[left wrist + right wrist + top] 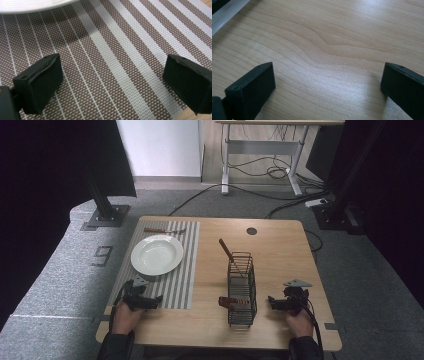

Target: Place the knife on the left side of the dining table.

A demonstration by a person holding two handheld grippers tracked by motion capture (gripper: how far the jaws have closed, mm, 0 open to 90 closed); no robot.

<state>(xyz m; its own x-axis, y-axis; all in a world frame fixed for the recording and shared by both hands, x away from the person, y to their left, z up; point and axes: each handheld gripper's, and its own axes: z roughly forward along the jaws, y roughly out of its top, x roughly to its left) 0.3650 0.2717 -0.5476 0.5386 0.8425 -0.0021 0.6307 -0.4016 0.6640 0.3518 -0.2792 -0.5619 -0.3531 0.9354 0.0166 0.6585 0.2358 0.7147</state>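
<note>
Left gripper [150, 301] rests on the near edge of the striped mat [186, 270], jaws wide, holding nothing. Right gripper [274, 302] rests on the bare table [280, 250] near the right edge, jaws wide, holding nothing. White plate [157, 254] sits on the mat. Wire basket [242, 290] stands between the grippers, holding wooden-handled utensils [225, 249]. Another utensil [162, 230] lies beyond the plate.
</note>
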